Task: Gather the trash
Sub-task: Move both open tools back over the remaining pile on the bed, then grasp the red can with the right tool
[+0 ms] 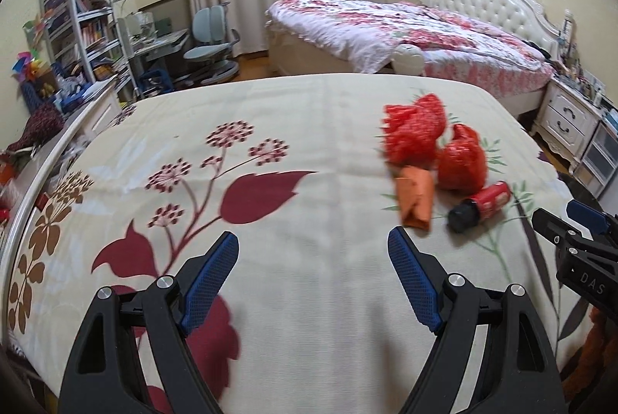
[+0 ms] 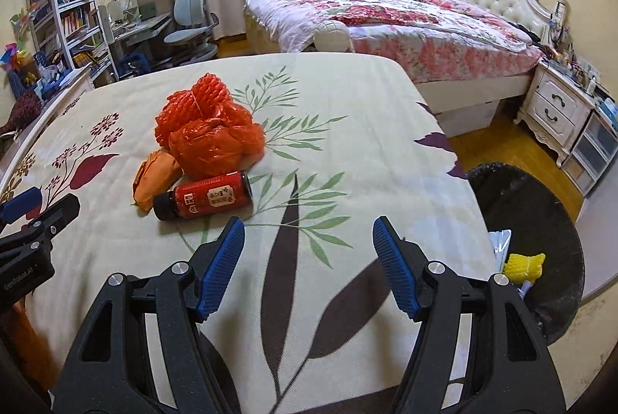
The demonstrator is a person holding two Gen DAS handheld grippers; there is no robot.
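Note:
On the flowered bedcover (image 2: 347, 143) lies a heap of trash: a red foam net (image 2: 206, 97), a crumpled red plastic bag (image 2: 216, 147), an orange wrapper (image 2: 154, 178) and a small red bottle (image 2: 208, 197) with a black cap, on its side. In the left wrist view the same net (image 1: 415, 128), bag (image 1: 461, 163), wrapper (image 1: 415, 199) and bottle (image 1: 483, 207) lie ahead to the right. My left gripper (image 1: 313, 248) is open over bare cover, nothing between its fingers. My right gripper (image 2: 309, 232) is open too, just short and right of the bottle.
A dark round bin (image 2: 540, 240) stands on the floor off the bed's right edge, with a yellow item (image 2: 525, 267) inside. Beyond are a second bed (image 2: 405, 24), a white nightstand (image 2: 556, 112), a desk chair (image 2: 189, 24) and a bookshelf (image 2: 61, 0).

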